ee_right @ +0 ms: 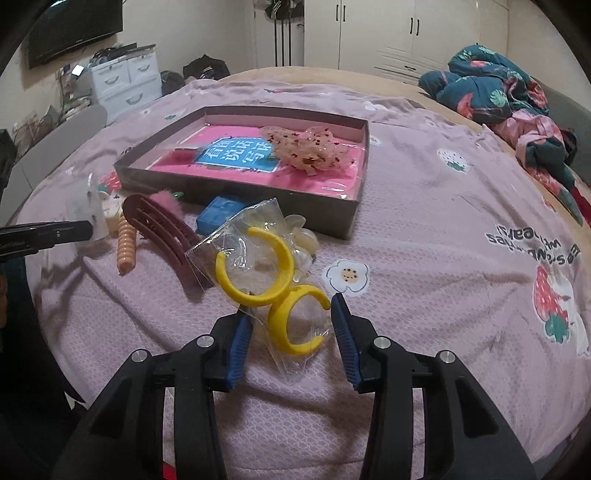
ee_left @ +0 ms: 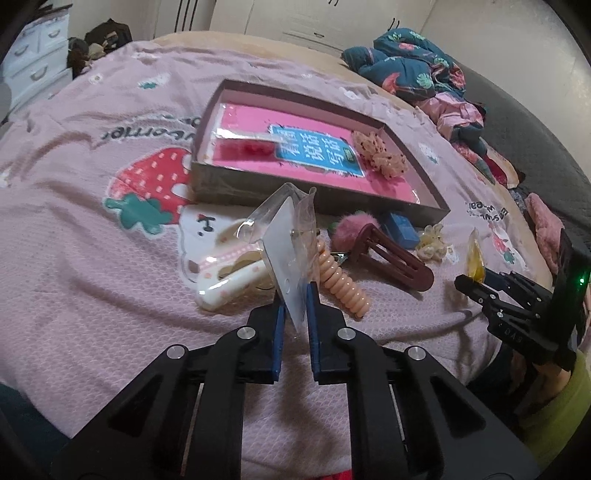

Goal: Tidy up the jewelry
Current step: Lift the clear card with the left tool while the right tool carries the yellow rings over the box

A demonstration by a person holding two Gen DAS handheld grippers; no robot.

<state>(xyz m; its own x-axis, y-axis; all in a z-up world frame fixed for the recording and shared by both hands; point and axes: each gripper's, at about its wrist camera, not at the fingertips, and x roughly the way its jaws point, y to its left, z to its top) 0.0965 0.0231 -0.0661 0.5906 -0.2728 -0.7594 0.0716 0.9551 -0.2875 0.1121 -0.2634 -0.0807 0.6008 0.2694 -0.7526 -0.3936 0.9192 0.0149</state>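
Two hand-held grippers work over a pink strawberry-print bedspread (ee_right: 424, 229): left hand-held gripper (ee_left: 294, 321) clamps a carded packet (ee_left: 284, 254), right hand-held gripper (ee_right: 291, 328) pinches bagged yellow hoops (ee_right: 273, 284); white wardrobes (ee_right: 369, 33) behind

Left gripper (ee_left: 294, 317) pinched tight and angled downward, right gripper (ee_right: 291, 325) half-closed, angled downward

Close wrist views sharing box (ee_left: 317, 199)

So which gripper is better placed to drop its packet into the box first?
Probably left: the left gripper is shut on its clear packet, right before the box. The right gripper holds the yellow hoops packet farther off.
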